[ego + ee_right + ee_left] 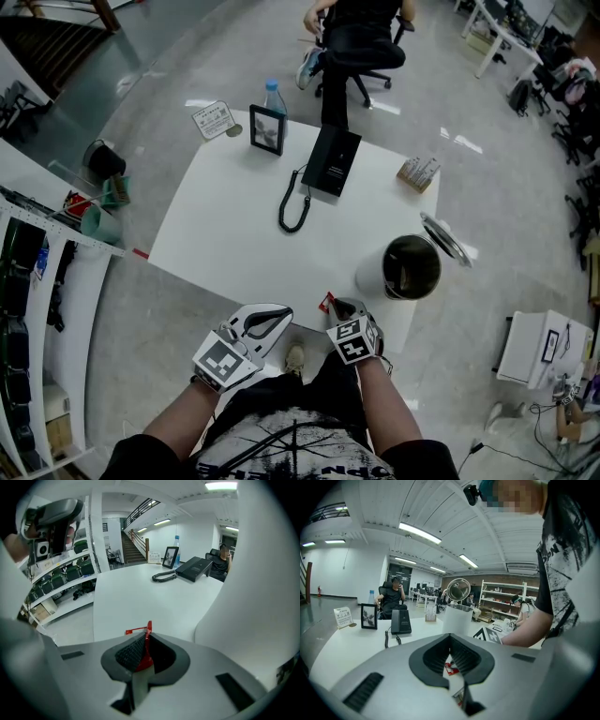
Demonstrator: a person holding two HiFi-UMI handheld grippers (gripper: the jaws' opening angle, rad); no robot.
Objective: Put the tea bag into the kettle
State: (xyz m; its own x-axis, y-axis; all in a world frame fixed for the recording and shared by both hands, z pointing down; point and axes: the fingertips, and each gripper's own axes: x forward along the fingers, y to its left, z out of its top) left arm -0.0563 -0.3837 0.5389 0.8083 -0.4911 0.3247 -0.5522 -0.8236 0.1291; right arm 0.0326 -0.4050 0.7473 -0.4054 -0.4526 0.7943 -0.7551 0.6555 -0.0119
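A red tea bag (326,302) sits at the table's near edge, pinched upright between the pads of my right gripper (339,307); in the right gripper view the tea bag (145,649) stands in the shut jaws of that gripper (143,639). The white kettle (370,277) stands just right of it with its lid (445,238) swung open, and fills the right side as the kettle (253,597) in the right gripper view. My left gripper (279,315) rests at the near edge to the left, jaws together and empty; through them I glimpse the tea bag (450,667) and the kettle (457,619).
A black desk phone (330,161) with coiled cord (293,212), a photo frame (268,129), a water bottle (274,97), a card sign (214,119) and a small box (418,173) line the far side. A person sits on a chair (356,42) beyond. Shelving (37,281) stands left.
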